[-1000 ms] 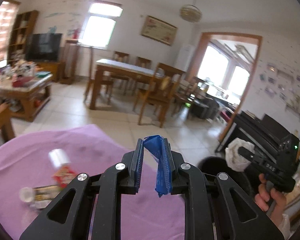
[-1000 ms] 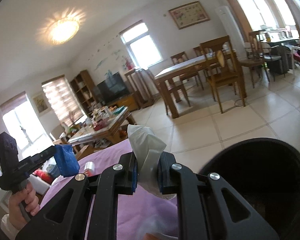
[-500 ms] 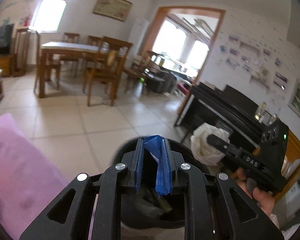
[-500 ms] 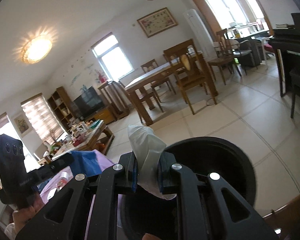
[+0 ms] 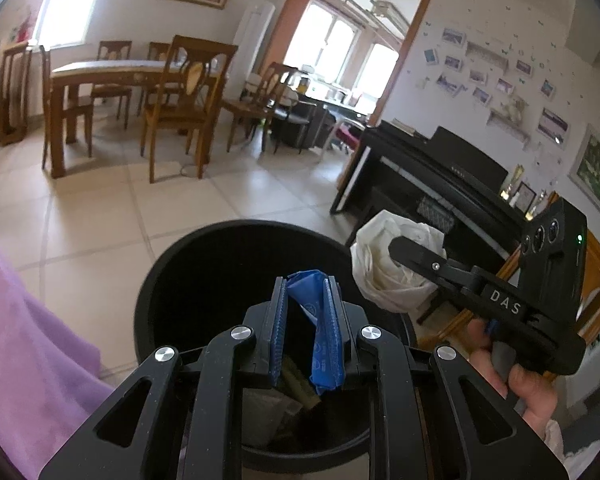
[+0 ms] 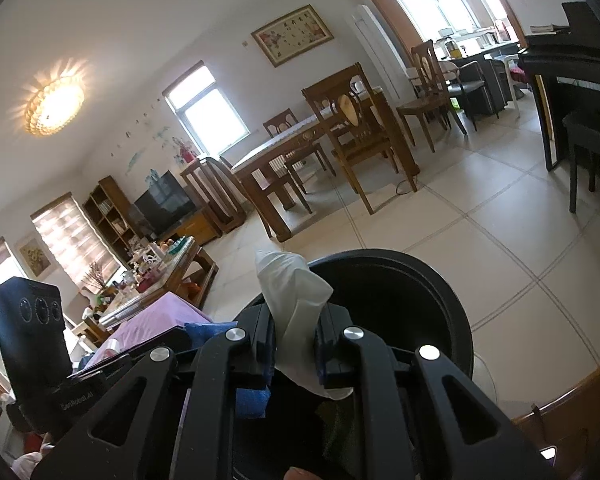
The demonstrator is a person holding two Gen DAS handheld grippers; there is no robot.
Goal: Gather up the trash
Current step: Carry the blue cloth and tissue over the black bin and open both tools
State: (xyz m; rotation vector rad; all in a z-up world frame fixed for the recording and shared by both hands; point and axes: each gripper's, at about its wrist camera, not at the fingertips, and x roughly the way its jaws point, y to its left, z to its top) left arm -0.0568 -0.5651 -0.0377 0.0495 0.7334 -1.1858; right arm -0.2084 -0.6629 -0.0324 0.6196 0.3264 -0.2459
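both pieces are lifted but not yet dropped: left gripper (image 5: 306, 292) pinches the blue wrapper (image 5: 320, 340) at lower centre over the black bin (image 5: 168, 280) (some rubbish inside); right gripper (image 6: 294, 328) clamps the white tissue (image 6: 292, 300) above its rim.

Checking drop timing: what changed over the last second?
Both grippers swung from over the purple cloth to above the black bin. Unchanged: left gripper stays shut on the blue wrapper, right gripper stays shut on the white tissue. Nothing released yet.
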